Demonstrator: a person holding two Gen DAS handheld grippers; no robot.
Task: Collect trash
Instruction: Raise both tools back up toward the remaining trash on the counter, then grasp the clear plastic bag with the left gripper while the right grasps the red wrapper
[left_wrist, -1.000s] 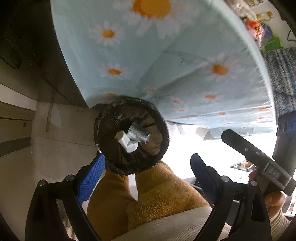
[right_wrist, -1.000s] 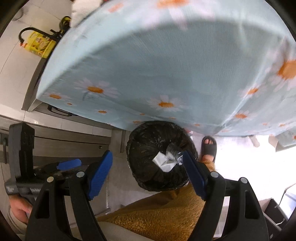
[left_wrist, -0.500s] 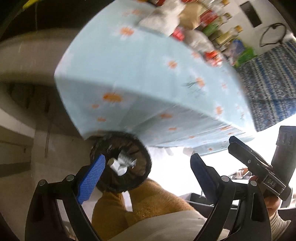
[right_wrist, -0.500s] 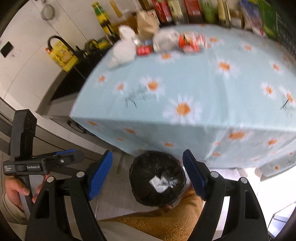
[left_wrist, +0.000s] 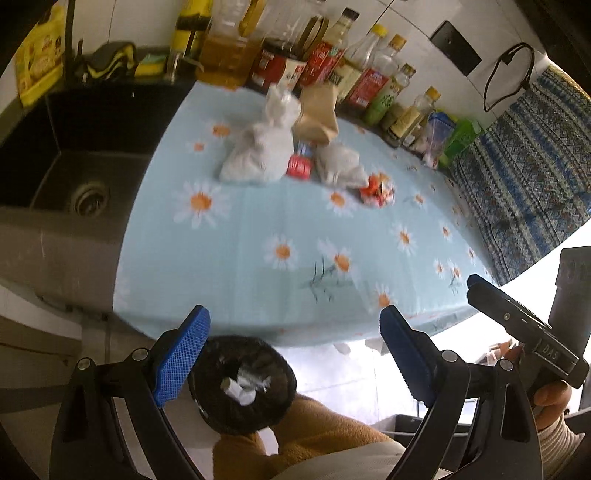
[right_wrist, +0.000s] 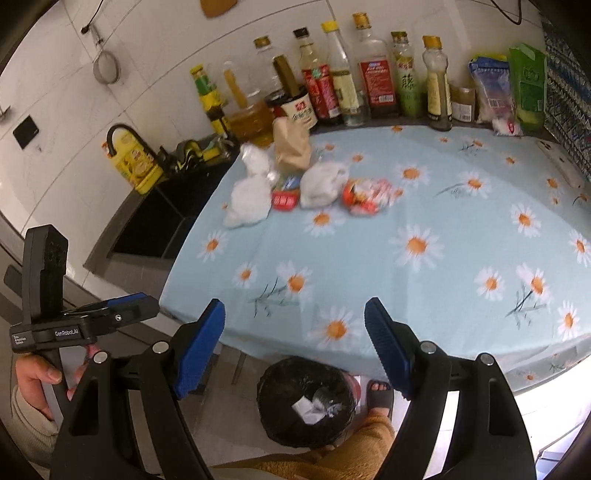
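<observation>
I am looking at a blue daisy cloth (right_wrist: 424, 258). Bottles (right_wrist: 369, 85) are standing in a row at the wall, and a dark sink (left_wrist: 85, 166) is sitting beside it.

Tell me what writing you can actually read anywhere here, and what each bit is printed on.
"GenRobot.AI": on the side of the left gripper, seen from the right wrist.
"DAS": on the body of the right gripper, seen from the left wrist.
"藤": one large character on the green-labelled bottle.
Small print left of "GenRobot.AI": too small to read.
Labels on the other sauce bottles, the yellow pack and the red wrappers: blurred, unreadable.
</observation>
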